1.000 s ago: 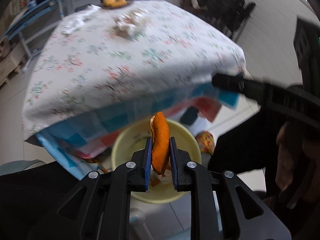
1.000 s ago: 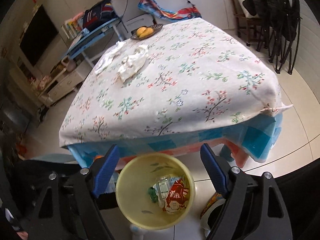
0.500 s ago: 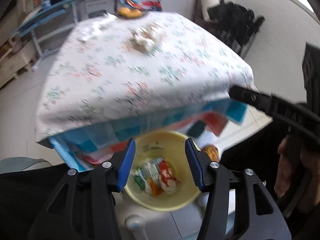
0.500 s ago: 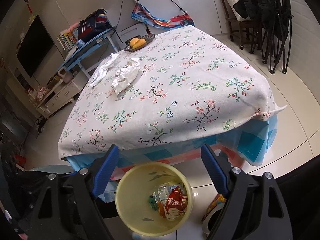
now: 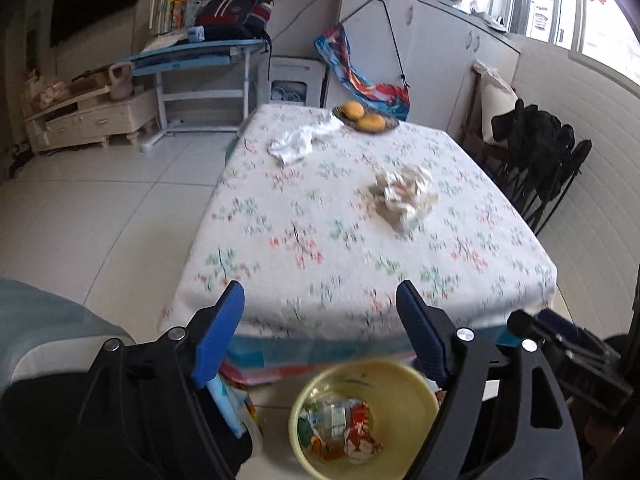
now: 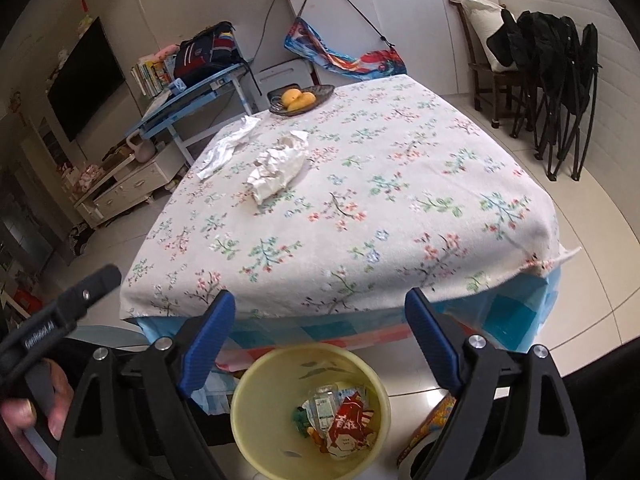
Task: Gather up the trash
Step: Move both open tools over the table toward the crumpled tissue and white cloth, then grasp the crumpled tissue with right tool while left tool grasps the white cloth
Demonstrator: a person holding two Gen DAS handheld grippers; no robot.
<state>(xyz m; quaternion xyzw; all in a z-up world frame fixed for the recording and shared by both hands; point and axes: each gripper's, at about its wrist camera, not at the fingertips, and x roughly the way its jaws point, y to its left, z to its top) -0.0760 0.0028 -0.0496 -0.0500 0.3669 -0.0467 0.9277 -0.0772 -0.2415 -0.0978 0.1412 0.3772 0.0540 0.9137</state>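
Crumpled paper (image 6: 278,168), white cloth (image 6: 228,146), fruit plate (image 6: 302,98) on table (image 6: 400,200)

A matt woven tablecloth (image 6: 360,208) with a printed flower pattern covers the table, and on it in the upper middle of the frame lie crumpled paper (image 6: 276,170) and a limp white cloth (image 6: 228,148). Low in the frame, the bin (image 6: 256,404) looks like smooth pale-yellow plastic holding glossy wrappers (image 6: 348,424) (foil or film, hard to tell). The floor (image 6: 580,280) is glossy tile.
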